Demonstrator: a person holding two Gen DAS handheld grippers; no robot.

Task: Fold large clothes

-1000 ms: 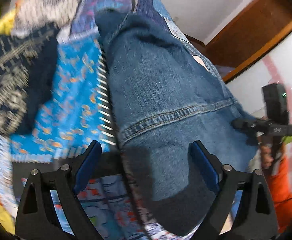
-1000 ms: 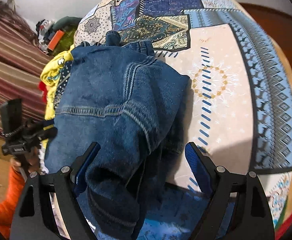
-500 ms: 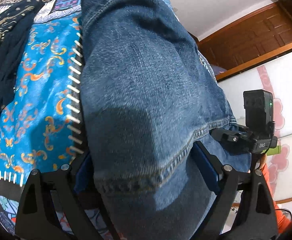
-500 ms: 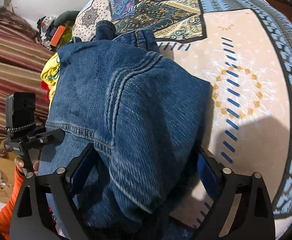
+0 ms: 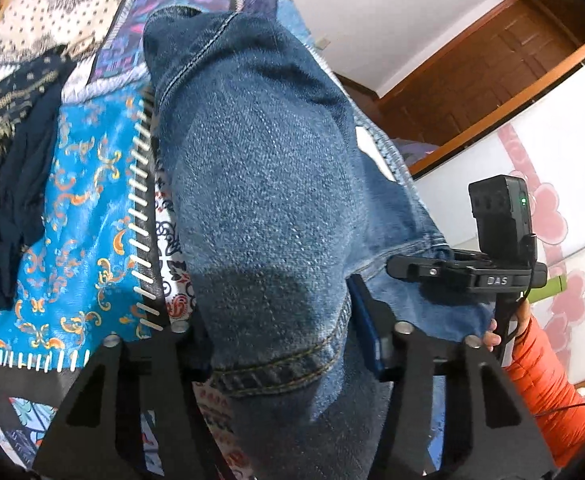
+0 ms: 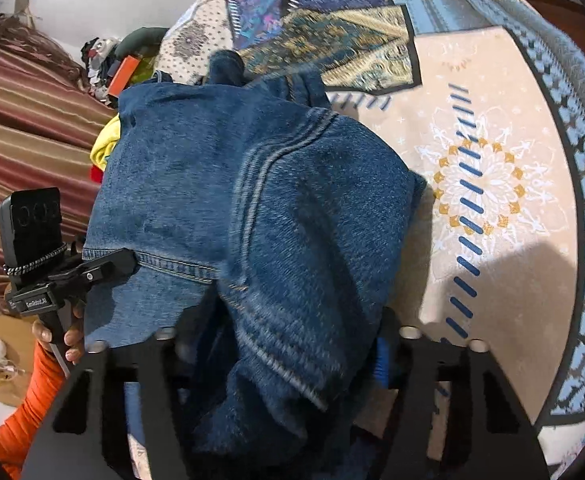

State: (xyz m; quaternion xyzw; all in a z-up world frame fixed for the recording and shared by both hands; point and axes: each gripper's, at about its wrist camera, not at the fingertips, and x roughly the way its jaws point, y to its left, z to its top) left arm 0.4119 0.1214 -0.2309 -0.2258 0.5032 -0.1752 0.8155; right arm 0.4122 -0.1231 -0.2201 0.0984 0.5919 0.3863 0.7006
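both tools, wide a moment ago, are closing: left tool (image 5: 280, 344) and right tool (image 6: 276, 344) each pinch the denim jacket (image 5: 260, 184) hem on the bed (image 6: 492, 128), ready to lift and fold

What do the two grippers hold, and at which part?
Both close on the blue denim jeans: left gripper at a stitched hem, right gripper on bunched folds.

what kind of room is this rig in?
Likely a bedroom at home: a patchwork bedspread as the work surface, a wooden door, striped curtains, and more clothes beside the jeans.
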